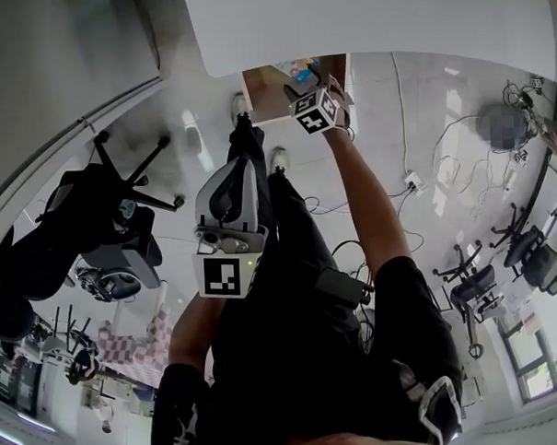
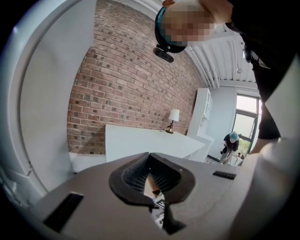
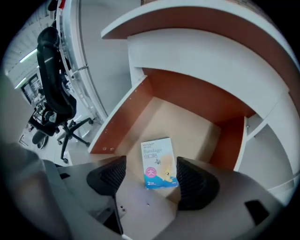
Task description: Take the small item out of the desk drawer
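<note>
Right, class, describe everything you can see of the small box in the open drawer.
The small box is a flat, rectangular, cardboard-looking carton, white on top with pink and blue print lower down and the word Bandage. It lies face up on the pale wooden floor of the open drawer. It shows between the open jaws of the right gripper, whose pads do not press it.

The room holds a pale glossy floor (image 1: 384, 102) crossed by loose cables (image 1: 401, 119), several black office chairs (image 1: 85, 216) on castors, a red brick wall (image 2: 126, 79) behind a long white counter (image 2: 140, 141) bearing a small shaded lamp (image 2: 174, 116), and a bright window (image 2: 246, 119).
</note>
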Available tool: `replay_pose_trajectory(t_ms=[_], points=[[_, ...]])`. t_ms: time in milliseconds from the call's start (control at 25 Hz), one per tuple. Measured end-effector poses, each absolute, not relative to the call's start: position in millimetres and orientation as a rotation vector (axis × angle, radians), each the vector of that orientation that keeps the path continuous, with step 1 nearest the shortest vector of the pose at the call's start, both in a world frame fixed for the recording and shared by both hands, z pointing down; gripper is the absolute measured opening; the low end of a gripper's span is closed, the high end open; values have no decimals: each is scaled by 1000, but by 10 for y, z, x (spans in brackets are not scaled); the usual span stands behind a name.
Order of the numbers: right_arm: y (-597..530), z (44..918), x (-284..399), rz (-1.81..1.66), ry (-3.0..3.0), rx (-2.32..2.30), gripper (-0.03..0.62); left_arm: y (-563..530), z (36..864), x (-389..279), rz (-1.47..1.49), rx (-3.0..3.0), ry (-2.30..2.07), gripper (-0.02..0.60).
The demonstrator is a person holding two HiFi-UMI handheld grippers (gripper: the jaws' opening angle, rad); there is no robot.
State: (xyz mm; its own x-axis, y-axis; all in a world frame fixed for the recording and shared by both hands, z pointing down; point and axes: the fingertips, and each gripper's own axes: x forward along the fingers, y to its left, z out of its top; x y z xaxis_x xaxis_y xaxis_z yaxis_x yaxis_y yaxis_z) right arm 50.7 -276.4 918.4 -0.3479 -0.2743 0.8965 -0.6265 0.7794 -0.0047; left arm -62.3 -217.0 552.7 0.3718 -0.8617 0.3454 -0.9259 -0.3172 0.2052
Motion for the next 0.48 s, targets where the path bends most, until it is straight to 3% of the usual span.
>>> replay_pose_trajectory(t_ms=[480], points=[[-3035,9891,496,407,-1794,627,373,-2440,6231,-730,296,2237,-1510,8]])
